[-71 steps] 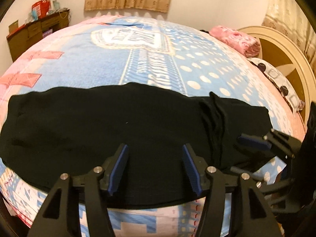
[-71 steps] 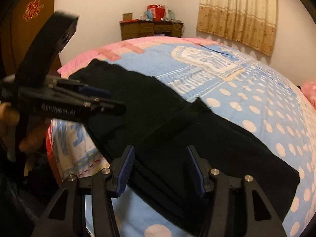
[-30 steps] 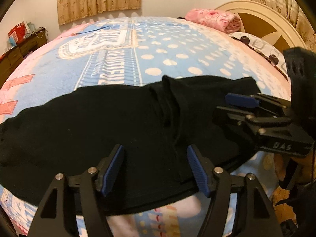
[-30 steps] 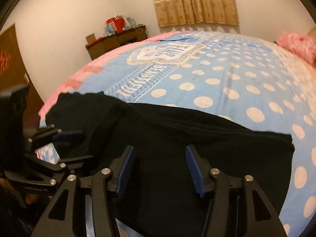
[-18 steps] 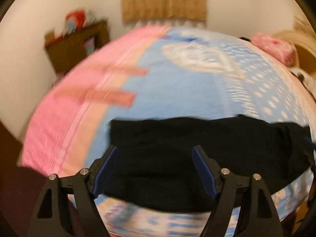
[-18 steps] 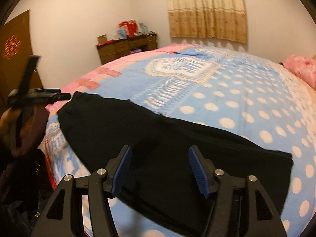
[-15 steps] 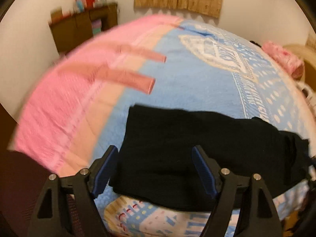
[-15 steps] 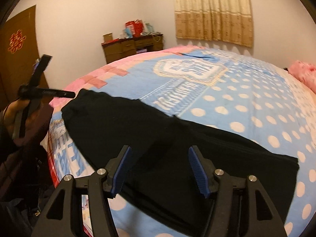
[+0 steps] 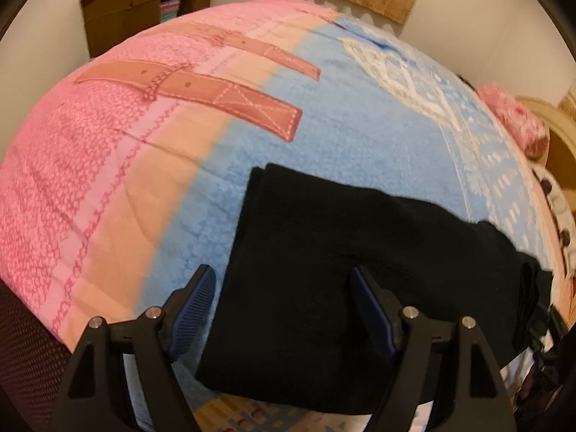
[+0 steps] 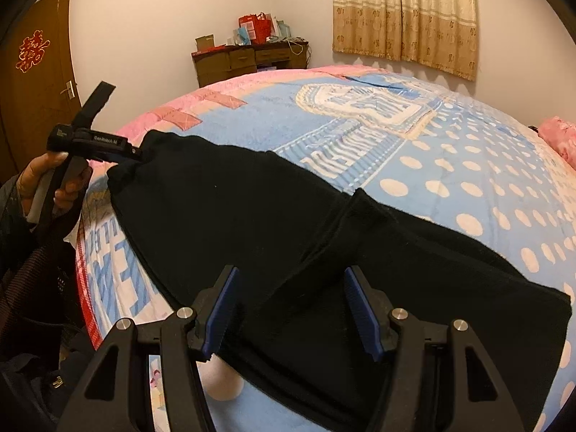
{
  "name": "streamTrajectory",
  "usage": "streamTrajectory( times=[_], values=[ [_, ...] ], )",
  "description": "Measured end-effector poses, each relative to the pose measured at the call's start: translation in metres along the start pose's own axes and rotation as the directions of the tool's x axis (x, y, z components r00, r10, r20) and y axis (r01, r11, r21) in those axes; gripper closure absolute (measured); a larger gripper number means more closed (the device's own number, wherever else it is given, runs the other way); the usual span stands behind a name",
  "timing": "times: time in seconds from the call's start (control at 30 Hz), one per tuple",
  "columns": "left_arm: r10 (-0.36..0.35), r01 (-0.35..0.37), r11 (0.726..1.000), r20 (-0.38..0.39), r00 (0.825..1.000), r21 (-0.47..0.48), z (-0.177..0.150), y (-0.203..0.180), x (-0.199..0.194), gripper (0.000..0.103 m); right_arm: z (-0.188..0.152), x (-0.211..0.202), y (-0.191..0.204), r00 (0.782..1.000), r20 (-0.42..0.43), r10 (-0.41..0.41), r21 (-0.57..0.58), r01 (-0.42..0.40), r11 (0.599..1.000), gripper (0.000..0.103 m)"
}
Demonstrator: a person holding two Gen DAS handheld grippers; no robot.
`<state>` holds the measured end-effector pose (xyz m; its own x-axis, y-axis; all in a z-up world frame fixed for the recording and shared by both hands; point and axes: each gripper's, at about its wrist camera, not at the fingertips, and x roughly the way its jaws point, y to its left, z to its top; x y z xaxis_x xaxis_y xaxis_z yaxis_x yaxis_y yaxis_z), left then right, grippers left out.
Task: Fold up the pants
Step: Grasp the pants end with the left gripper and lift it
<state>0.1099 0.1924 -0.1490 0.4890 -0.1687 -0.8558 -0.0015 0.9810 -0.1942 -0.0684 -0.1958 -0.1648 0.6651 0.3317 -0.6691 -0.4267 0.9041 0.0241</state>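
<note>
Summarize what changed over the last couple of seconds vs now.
The left gripper moved from beside the right gripper along the black pants to their far end, jaws now wider and open over that end's corner. Nothing was gripped or released. The pants stay flat on the bedspread; the right gripper shifted slightly, open.

Red double-happiness sign [image 10: 33, 51] on door [image 10: 43, 108]

Both wrist views near, angled down over bed [image 9: 108, 165] edge; shared: black pants [image 9: 324, 270], far dresser [image 10: 248, 59].
</note>
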Motion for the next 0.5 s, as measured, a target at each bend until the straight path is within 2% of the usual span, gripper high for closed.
streamTrajectory(
  times=[0.17, 0.27, 0.3, 0.33, 0.4, 0.5],
  values=[
    [0.044, -0.042, 0.997, -0.02, 0.999, 0.058, 0.002, -0.01, 0.005, 0.022, 0.0, 0.005, -0.001, 1.0, -0.005, -0.002, 0.008, 0.002, 1.0, 0.041],
    [0.048, -0.048, 0.997, -0.007, 0.999, 0.066, 0.0, -0.01, -0.002, 0.05, -0.001, 0.007, 0.0, 1.0, -0.006, -0.007, 0.003, 0.007, 1.0, 0.041],
    [0.027, -0.026, 0.997, -0.008, 1.0, 0.069, -0.001, -0.011, -0.006, 0.068, -0.002, 0.007, 0.001, 1.0, -0.007, -0.01, -0.005, 0.009, 1.0, 0.041],
    [0.008, -0.007, 0.998, -0.015, 1.0, 0.07, -0.002, -0.013, -0.006, 0.078, -0.002, 0.008, 0.001, 1.0, -0.006, -0.011, -0.01, 0.011, 1.0, 0.041],
    [0.029, -0.028, 0.995, -0.008, 1.0, 0.098, -0.004, -0.019, -0.009, 0.079, -0.004, 0.008, 0.002, 1.0, -0.004, -0.013, -0.021, 0.013, 1.0, 0.041],
    [0.018, -0.019, 0.997, 0.007, 1.0, 0.07, -0.005, -0.019, -0.018, 0.081, -0.003, 0.008, 0.001, 1.0, 0.0, -0.012, -0.015, 0.012, 1.0, 0.04]
  ],
)
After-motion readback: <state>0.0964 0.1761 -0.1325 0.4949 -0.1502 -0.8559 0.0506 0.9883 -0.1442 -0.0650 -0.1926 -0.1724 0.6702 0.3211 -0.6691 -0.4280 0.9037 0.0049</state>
